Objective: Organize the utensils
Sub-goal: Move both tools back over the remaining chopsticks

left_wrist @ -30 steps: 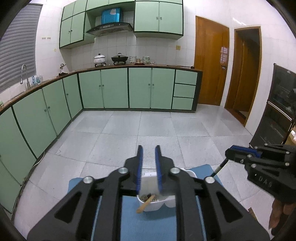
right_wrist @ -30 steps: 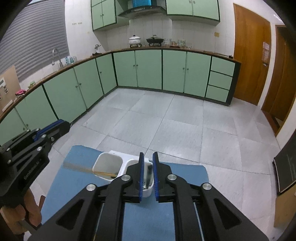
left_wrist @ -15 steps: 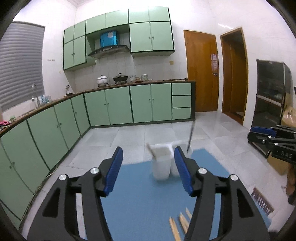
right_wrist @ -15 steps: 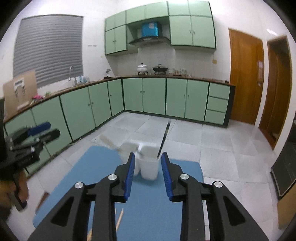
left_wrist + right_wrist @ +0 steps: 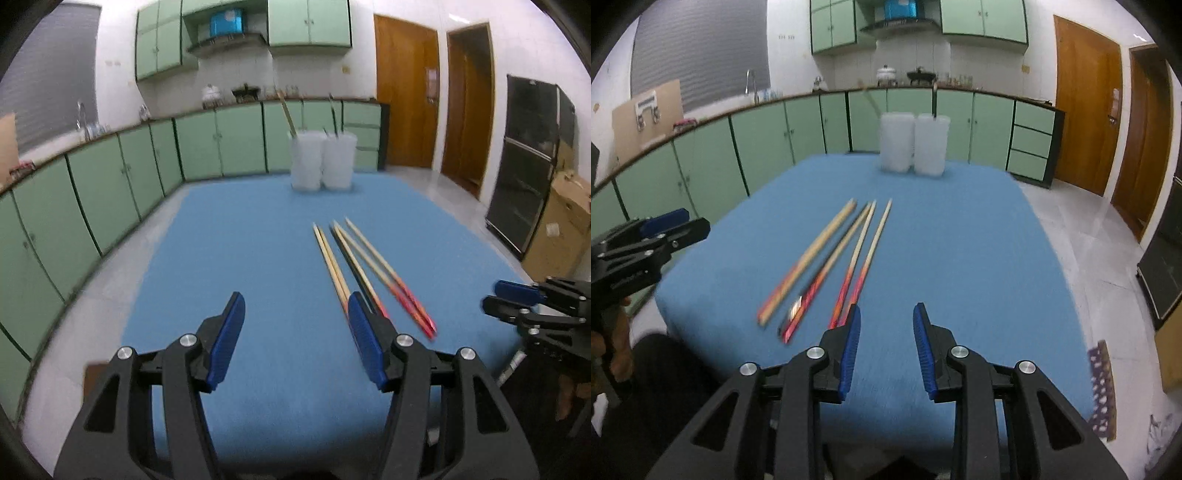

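Several loose chopsticks [image 5: 354, 266] lie side by side on the blue table [image 5: 258, 258], some plain wood, some with red ends; they also show in the right wrist view [image 5: 846, 254]. A white two-cup holder [image 5: 323, 160] stands at the far edge with a wooden and a dark chopstick upright in it; it shows in the right wrist view too [image 5: 914, 144]. My left gripper [image 5: 295, 336] is open and empty near the front edge, left of the chopsticks. My right gripper [image 5: 886, 345] is open and empty, right of their red ends.
Green kitchen cabinets [image 5: 110, 184] run along the left and back walls. Wooden doors [image 5: 1086, 103] stand at the back right. A dark cabinet [image 5: 532, 155] and a cardboard box [image 5: 561, 229] stand right of the table. Tiled floor [image 5: 1089, 229] surrounds the table.
Both grippers pulled back from above the holder to the table's near edge and opened wide. The holder now stands far off and the loose chopsticks have come into view.
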### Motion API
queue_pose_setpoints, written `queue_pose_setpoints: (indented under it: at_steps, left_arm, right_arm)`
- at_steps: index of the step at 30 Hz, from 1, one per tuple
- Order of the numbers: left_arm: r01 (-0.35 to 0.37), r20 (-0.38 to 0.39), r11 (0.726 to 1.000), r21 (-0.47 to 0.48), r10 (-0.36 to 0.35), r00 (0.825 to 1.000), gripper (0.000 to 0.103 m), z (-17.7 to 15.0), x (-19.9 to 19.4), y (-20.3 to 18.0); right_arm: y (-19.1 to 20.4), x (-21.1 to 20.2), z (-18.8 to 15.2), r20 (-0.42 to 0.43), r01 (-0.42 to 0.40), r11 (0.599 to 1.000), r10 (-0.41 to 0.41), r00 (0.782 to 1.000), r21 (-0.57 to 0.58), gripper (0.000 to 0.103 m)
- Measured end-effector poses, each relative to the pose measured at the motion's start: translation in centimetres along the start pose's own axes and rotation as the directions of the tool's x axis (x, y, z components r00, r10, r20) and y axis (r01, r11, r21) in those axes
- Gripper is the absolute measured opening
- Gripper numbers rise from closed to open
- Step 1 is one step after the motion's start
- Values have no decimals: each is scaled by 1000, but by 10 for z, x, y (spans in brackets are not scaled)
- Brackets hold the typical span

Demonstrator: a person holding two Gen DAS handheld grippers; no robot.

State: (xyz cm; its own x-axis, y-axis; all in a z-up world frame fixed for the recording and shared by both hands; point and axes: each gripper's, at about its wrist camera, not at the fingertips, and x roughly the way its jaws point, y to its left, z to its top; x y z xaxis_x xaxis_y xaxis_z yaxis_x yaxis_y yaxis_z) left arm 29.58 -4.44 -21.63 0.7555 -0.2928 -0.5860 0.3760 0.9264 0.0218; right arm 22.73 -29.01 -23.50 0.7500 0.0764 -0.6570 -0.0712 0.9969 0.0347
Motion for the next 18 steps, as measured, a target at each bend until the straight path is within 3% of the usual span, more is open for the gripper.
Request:
queue_pose_setpoints:
  at_steps: [9,18]
  left_arm:
    - [25,-133,998,50,-18,991,54,-38,27,-14]
    - [36,-167,998,57,-26,986,52,-45,43,-23]
  right_arm:
    - [15,23,-12,-56,-11,1000,11,998,-10,29]
    - [15,41,-6,-49,-14,1000,14,999,-14,29]
